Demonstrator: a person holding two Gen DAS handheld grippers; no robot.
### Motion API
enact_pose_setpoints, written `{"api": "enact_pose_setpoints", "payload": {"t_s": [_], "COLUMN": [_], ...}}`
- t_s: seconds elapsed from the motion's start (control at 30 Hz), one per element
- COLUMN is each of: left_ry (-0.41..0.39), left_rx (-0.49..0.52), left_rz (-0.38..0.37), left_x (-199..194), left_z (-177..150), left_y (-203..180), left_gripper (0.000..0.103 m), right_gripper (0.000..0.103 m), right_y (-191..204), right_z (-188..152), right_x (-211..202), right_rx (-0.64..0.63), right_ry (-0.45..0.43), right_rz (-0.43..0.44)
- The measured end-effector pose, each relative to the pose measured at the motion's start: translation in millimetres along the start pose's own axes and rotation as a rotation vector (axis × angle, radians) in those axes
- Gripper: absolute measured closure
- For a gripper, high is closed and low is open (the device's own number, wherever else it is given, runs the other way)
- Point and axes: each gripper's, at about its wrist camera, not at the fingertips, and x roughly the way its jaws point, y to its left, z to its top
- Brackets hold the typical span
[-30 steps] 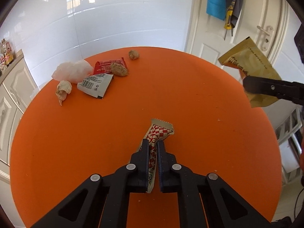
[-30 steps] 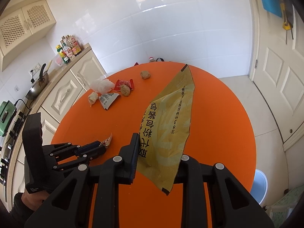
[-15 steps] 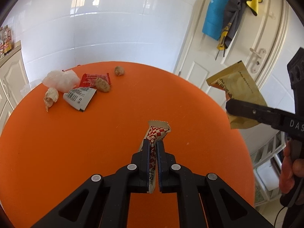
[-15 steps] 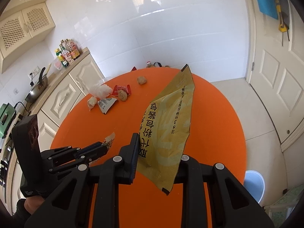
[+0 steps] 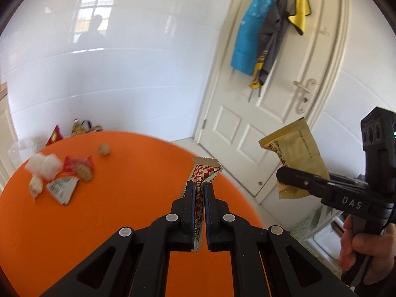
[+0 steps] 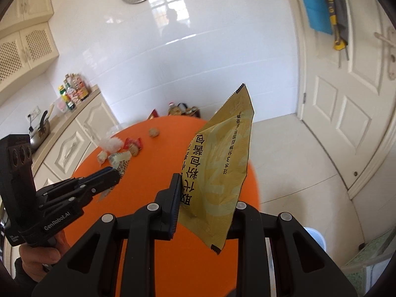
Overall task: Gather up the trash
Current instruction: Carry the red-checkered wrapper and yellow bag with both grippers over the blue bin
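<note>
My left gripper [image 5: 198,188] is shut on a red-and-white checked snack wrapper [image 5: 204,173] and holds it above the round orange table [image 5: 123,198]. My right gripper [image 6: 205,180] is shut on a large yellow packet [image 6: 217,163], held up past the table's right edge; it also shows in the left wrist view [image 5: 297,153]. More trash lies at the table's far left: a white tissue wad [image 5: 43,164], a red wrapper [image 5: 74,167], a white barcode wrapper [image 5: 61,188], and crumpled brown lumps [image 5: 104,149].
A white door [image 5: 272,99] with hanging cloths stands right of the table. Cream cabinets [image 6: 74,136] with bottles and a pot line the left wall. A pale blue bin [image 6: 315,237] sits on the floor at lower right.
Both grippers have lifted and tilted up with their wrappers still held. The table and trash pile now sit lower and farther left in view. The left gripper has swung right toward the door.
</note>
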Motion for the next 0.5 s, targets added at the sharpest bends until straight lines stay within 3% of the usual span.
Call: {"api": "enact_pose_setpoints", "payload": {"t_s": [0.3,0.5], "left_ry": [0.025,0.159], "left_rx": [0.098,0.124], "left_rz": [-0.185,-0.297], "left_x": [46.0,105.3], "left_z": [27.4,20.6], "left_y": [-95.7,-156.0], "left_gripper": [0.101,0.100], "right_gripper": [0.079,0.079], "right_y": [-93.2,-162.2], "right_z": [-4.7,-33.7], "right_x": [-64.4,-72.1], "right_rx": [0.096,0.200], "right_ry": [-0.066,-0.022], "right_rz": [-0.180,-0.272]}}
